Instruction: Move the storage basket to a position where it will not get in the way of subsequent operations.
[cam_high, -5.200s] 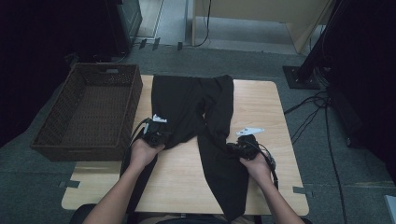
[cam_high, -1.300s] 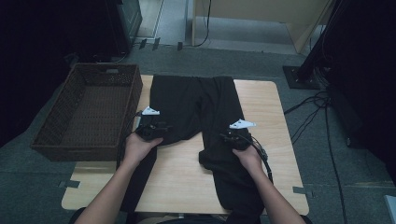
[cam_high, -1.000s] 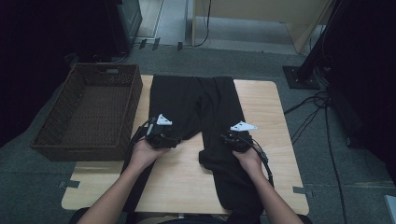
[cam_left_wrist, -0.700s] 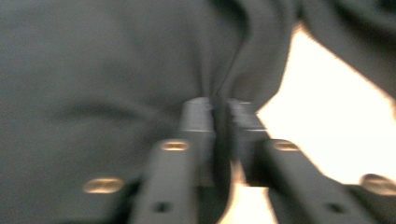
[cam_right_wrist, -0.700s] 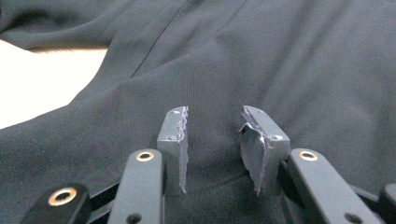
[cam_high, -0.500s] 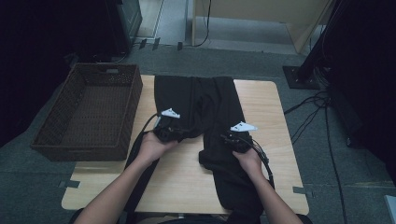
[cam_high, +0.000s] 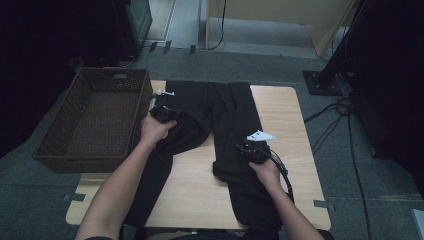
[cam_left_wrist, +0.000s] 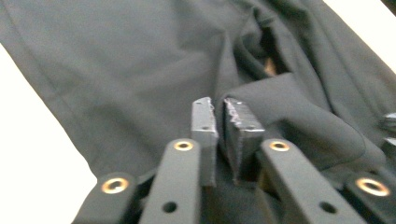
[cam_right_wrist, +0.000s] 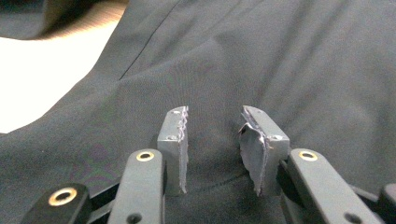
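Trousers (cam_high: 215, 115), black, lie spread across the wooden table (cam_high: 280, 110) in the middle of the high view, waistband toward the top of the frame and one leg running down to the lower right edge. I see my left gripper (cam_high: 162, 112) at the upper left of the cloth, just beside the brown wicker basket (cam_high: 95, 120) that fills the left of the frame. Its own view shows the pads (cam_left_wrist: 243, 130) nearly together with only a narrow slit between them; the jaws have just been opening a little, and I see a raised fold of black cloth right behind them, though I cannot tell whether any of it is pinched. My right gripper (cam_high: 255, 150) rests on the right leg, lower right of centre, its jaws spread apart with the pads (cam_right_wrist: 175, 140) pressing down on flat fabric, gripping nothing
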